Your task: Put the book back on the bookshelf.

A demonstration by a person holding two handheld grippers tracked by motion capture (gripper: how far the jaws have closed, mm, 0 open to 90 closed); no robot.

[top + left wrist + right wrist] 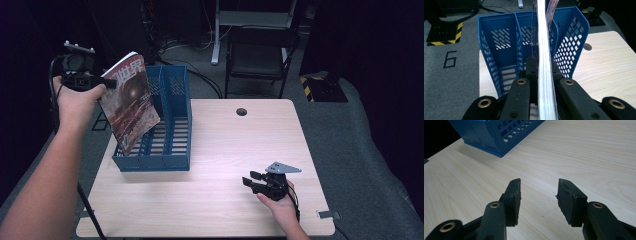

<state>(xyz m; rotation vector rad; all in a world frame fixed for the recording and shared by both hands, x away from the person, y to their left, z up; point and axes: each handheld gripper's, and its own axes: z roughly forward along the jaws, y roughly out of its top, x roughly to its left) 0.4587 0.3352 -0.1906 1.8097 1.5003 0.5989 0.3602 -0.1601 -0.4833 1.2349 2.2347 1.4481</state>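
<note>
one glossy magazine (129, 102) — red-toned cover, white page edges — tilted over blue rack (172, 125)

High view: set above the near edge, looking forward and down over the whole table (235, 150). Left gripper view: close along its jaws, facing the blue file rack (499, 50). Right gripper view: low, near the tabletop. Shared by all three: rack and tabletop.

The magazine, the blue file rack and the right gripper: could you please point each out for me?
magazine (131, 102), high view, middle of its front cover.
blue file rack (176, 132), high view, slatted floor of its right compartment.
right gripper (538, 195), right gripper view, midway between its open jaws.
</note>
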